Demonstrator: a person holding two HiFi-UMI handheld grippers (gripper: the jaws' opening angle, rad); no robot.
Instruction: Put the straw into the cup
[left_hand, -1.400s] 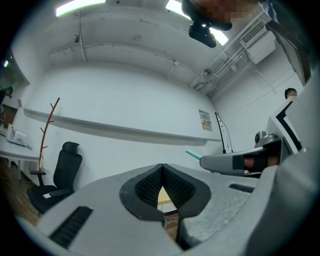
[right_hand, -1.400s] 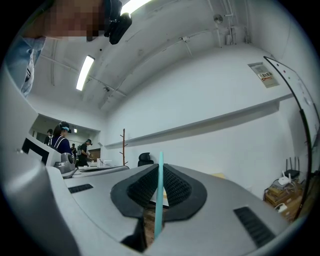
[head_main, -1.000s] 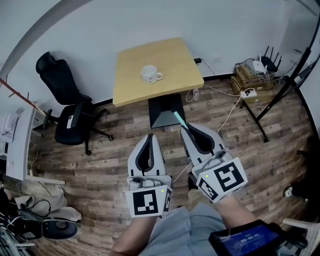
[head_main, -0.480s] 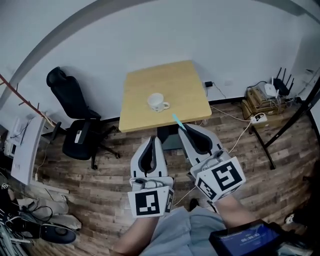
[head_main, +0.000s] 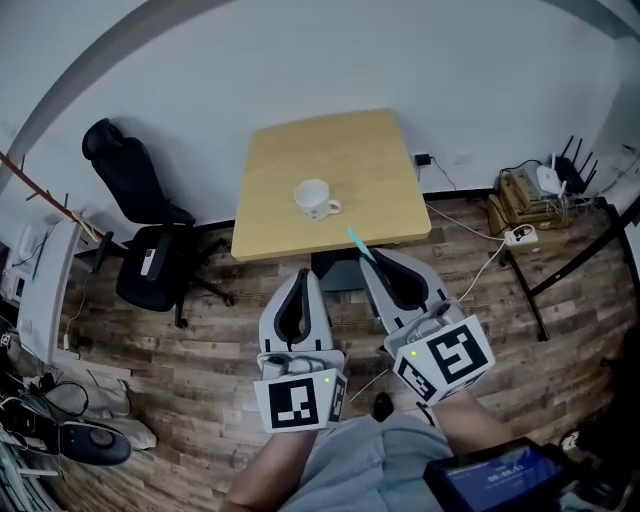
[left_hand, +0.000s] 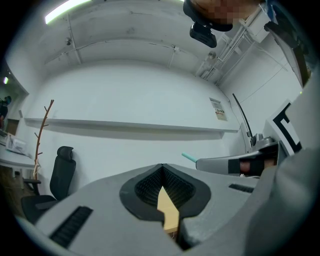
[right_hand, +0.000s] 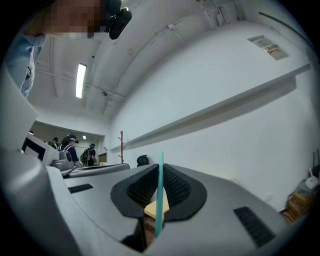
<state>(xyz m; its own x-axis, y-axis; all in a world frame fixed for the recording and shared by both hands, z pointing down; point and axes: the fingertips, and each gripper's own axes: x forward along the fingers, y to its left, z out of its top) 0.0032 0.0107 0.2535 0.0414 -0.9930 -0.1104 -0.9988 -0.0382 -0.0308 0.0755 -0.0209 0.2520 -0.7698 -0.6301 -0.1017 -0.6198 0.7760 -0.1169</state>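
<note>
A white cup (head_main: 314, 198) with a handle stands near the middle of a light wooden table (head_main: 370, 160). My right gripper (head_main: 374, 259) is shut on a teal straw (head_main: 358, 241), whose free end pokes out past the jaw tips toward the table's near edge. In the right gripper view the teal straw (right_hand: 159, 192) stands upright between the closed jaws. My left gripper (head_main: 301, 279) hangs beside it over the floor, shut with nothing in it. Both grippers are short of the table. The straw's tip (left_hand: 188, 158) also shows in the left gripper view.
A black office chair (head_main: 140, 240) stands left of the table. Cables, a power strip (head_main: 520, 236) and a router (head_main: 553, 178) lie at the right by a black stand (head_main: 585, 250). Clutter and shoes sit at the lower left. Wood plank floor (head_main: 200, 350) lies under the grippers.
The table and cup have come nearer in the head view over the last second, shifting down toward the grippers. The grippers hold the same pose, the straw still clamped.
</note>
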